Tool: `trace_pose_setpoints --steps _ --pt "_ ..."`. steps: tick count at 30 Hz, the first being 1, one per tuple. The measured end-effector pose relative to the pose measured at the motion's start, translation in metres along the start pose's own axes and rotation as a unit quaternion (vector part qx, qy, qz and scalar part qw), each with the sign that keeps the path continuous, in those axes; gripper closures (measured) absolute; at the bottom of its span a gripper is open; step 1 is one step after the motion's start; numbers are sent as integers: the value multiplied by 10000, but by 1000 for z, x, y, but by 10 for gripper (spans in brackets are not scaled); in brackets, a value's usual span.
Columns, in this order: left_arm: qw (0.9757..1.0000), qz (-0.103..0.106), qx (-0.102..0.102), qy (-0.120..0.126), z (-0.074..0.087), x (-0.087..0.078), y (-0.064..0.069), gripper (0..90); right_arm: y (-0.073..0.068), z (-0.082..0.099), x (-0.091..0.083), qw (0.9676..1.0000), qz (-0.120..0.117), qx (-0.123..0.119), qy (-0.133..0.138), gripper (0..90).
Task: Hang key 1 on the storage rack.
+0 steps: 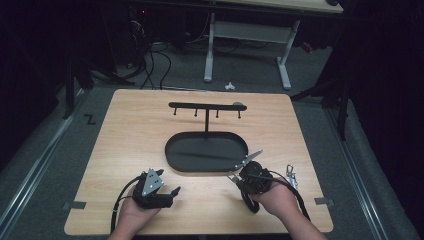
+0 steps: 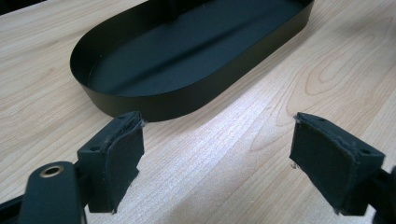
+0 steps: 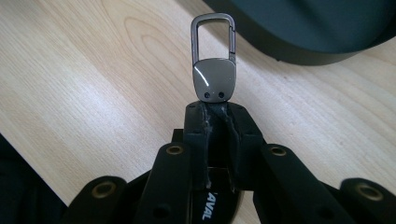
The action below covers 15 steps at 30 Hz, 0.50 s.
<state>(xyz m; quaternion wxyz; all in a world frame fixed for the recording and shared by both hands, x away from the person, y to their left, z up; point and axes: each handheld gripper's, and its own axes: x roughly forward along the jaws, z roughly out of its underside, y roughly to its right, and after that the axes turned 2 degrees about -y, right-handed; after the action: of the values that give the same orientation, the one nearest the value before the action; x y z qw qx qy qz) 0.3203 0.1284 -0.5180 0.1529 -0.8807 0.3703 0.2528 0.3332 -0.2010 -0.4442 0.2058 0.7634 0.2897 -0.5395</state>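
A silver carabiner key clip (image 3: 214,79) sticks out past the pads of my right gripper (image 3: 215,109), which is shut on its lower end. In the high view that clip (image 1: 290,173) is at the near right of the table, by my right gripper (image 1: 287,182). A black oval tray (image 1: 206,151) lies mid-table, with a post that carries a black hook bar (image 1: 206,105). My left gripper (image 1: 175,191) rests near the front left, open, nothing between its jaws. Its view looks past the open left gripper (image 2: 217,140) at the tray's wall (image 2: 187,100).
The light wooden table (image 1: 125,130) has bare wood on both sides of the tray. A small grey object (image 1: 239,104) sits at the bar's right end. Tape marks (image 1: 74,205) lie at the front corners. Behind the table are a white desk frame (image 1: 210,50) and cables on the floor.
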Motion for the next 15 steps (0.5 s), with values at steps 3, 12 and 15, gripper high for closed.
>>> trace_pose_setpoints --steps 3,12,15 --pt "10000 -19 -2 31 0 0 0 178 1 1 -10 9998 44 38 190 804" --pt "10000 -38 22 55 1 -3 0 178 3 0 -24 9982 128 114 566 805" --pt "9999 -74 13 75 2 -5 0 178 4 -1 -27 9975 153 141 682 805"
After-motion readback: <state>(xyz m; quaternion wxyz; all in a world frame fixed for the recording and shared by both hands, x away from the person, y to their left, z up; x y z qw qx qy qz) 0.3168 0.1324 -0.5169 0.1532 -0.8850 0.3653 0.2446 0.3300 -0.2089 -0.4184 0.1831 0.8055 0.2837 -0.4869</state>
